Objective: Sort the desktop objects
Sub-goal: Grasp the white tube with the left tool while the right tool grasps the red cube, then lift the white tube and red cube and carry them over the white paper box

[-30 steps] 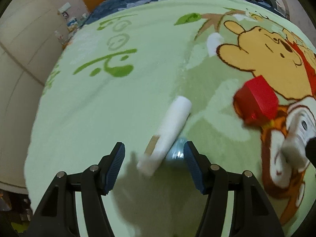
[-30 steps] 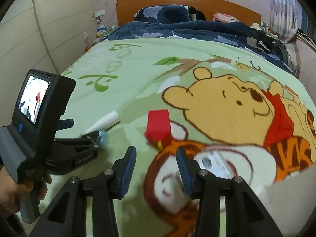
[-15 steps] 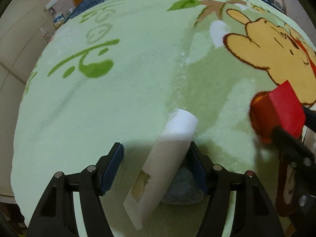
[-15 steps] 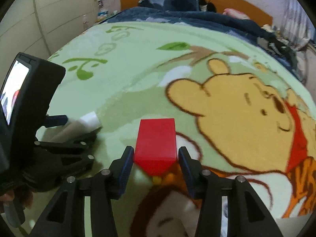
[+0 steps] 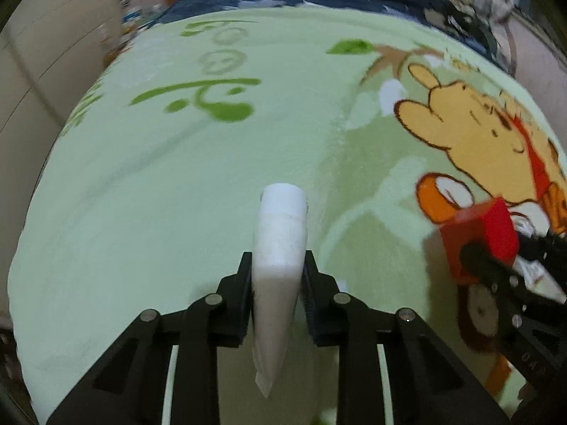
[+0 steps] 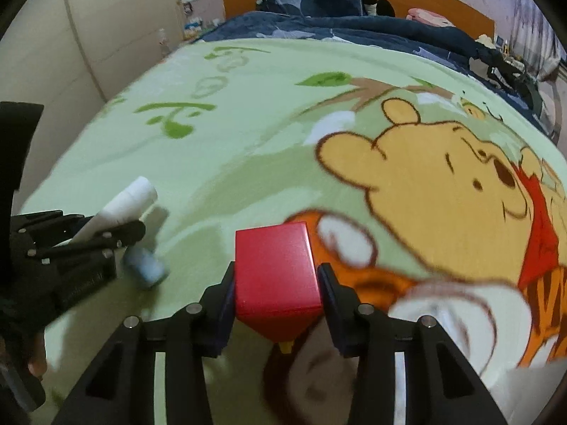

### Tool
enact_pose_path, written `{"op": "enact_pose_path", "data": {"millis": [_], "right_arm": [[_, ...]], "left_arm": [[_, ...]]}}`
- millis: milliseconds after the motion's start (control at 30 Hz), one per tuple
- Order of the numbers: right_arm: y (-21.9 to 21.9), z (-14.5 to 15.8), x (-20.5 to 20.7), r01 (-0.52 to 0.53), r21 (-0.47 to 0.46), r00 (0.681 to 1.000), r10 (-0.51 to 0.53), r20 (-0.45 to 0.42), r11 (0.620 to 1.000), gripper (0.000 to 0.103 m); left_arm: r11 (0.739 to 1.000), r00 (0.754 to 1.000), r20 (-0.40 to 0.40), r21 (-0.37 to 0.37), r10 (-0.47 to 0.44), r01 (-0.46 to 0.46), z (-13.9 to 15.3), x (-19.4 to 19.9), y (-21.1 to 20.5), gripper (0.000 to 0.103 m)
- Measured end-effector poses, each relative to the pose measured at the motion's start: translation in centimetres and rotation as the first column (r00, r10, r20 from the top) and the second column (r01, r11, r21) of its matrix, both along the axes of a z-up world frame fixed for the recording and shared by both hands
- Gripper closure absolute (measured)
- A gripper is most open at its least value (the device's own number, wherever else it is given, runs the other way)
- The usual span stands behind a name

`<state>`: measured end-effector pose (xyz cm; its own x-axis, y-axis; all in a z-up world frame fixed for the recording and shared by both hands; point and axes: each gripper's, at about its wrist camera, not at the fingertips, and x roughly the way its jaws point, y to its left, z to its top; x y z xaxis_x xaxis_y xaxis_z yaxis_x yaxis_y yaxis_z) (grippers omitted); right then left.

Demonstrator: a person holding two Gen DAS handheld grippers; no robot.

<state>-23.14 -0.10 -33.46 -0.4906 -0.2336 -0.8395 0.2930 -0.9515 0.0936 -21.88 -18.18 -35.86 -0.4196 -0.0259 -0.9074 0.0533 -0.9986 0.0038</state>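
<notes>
A: Two grippers over one wide green blanket (image 6: 248,134) printed with a cartoon bear, spread on a bed (image 6: 354,32) with dark bedding and a wooden headboard at the far end.

B: And the grippers themselves?

A: The left gripper (image 5: 278,279) is clamped on a white tube (image 5: 280,248), pads pressed to both its sides, cap end pointing far. In the right view the same tube (image 6: 124,207) juts out of the left gripper (image 6: 106,237) at the left edge, with part of a hand (image 6: 32,364) showing below it.

B: The right one?

A: The right gripper (image 6: 276,283) has a red box (image 6: 276,269) between its jaws, which are closing. The left pad looks to be against the box; a thin gap seems to show at the right pad, so I cannot tell if it grips. In the left view the box (image 5: 482,233) sits at the right, near the bear print.

B: Anything smaller?

A: A small blue-grey thing (image 6: 145,269), blurred, lies on the blanket just beside the left gripper, left of the box.
</notes>
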Motion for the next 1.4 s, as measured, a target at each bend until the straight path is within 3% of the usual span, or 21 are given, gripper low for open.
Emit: {"op": "enact_pose_path", "data": {"millis": [133, 267, 333, 400, 467, 533, 767, 800, 867, 933, 1200, 1267, 1400], "right_arm": [[0.1, -0.1, 5.5, -0.014, -0.03, 0.999, 0.015, 0.047, 0.999, 0.059], [-0.7, -2.2, 8.4, -0.041, 0.006, 0.993, 0.04, 0.109, 0.999, 0.059], [-0.5, -2.8, 8.8, -0.025, -0.007, 0.991, 0.026, 0.13, 1.0, 0.059], [-0.1, -2.2, 8.8, -0.005, -0.021, 0.994, 0.007, 0.105, 1.0, 0.059], [-0.1, -1.9, 8.6, -0.006, -0.008, 0.996, 0.006, 0.09, 1.0, 0.058], [-0.3, -2.0, 8.4, -0.016, -0.003, 0.995, 0.016, 0.094, 1.0, 0.058], [-1.3, -3.8, 7.7, -0.043, 0.029, 0.988, 0.038, 0.152, 0.999, 0.058], [-1.3, -4.0, 7.6, -0.042, 0.029, 0.987, 0.037, 0.156, 0.999, 0.058], [-1.4, -4.1, 7.7, -0.049, 0.037, 0.987, 0.042, 0.156, 0.998, 0.058], [-1.6, -4.0, 8.0, -0.059, 0.06, 0.986, 0.049, 0.157, 0.996, 0.059], [-0.5, -1.6, 10.5, -0.044, 0.044, 0.984, 0.036, 0.174, 0.998, 0.061], [0.2, -0.1, 11.7, -0.029, 0.033, 0.984, 0.023, 0.176, 0.999, 0.061], [2.5, 5.8, 14.8, 0.035, 0.007, 0.991, -0.036, 0.128, 0.999, 0.062]], "left_arm": [[0.997, 0.996, 0.068, 0.051, 0.055, -0.059, -0.6, 5.9, -0.4, 0.077], [0.998, 0.986, 0.157, 0.036, 0.05, -0.057, -3.8, 10.5, 0.6, 0.077], [0.998, 0.989, 0.138, 0.014, 0.056, -0.058, -4.5, 11.6, 1.0, 0.074], [0.999, 0.992, 0.12, 0.016, 0.049, -0.051, -4.1, 11.8, 1.1, 0.06], [0.997, 0.992, 0.115, 0.051, 0.048, -0.054, -3.8, 11.7, 0.9, 0.027], [0.997, 0.992, 0.115, 0.043, 0.054, -0.059, -3.8, 11.4, 0.7, 0.019], [0.999, 0.987, 0.154, -0.033, 0.044, -0.039, -5.3, 10.6, 1.9, 0.022], [0.998, 0.987, 0.152, -0.039, 0.048, -0.043, -5.2, 10.7, 2.1, 0.026], [0.998, 0.988, 0.146, -0.03, 0.052, -0.048, -4.9, 10.9, 2.4, 0.052], [0.998, 0.988, 0.145, -0.019, 0.056, -0.054, -4.5, 11.1, 2.9, 0.067], [0.996, 0.981, 0.172, -0.001, 0.086, -0.087, -2.1, 13.0, 3.8, 0.067], [0.996, 0.981, 0.175, -0.004, 0.084, -0.084, -0.1, 14.0, 4.3, 0.067], [0.997, 0.989, 0.136, -0.043, 0.063, -0.057, 4.6, 15.1, 6.4, 0.067]]}}
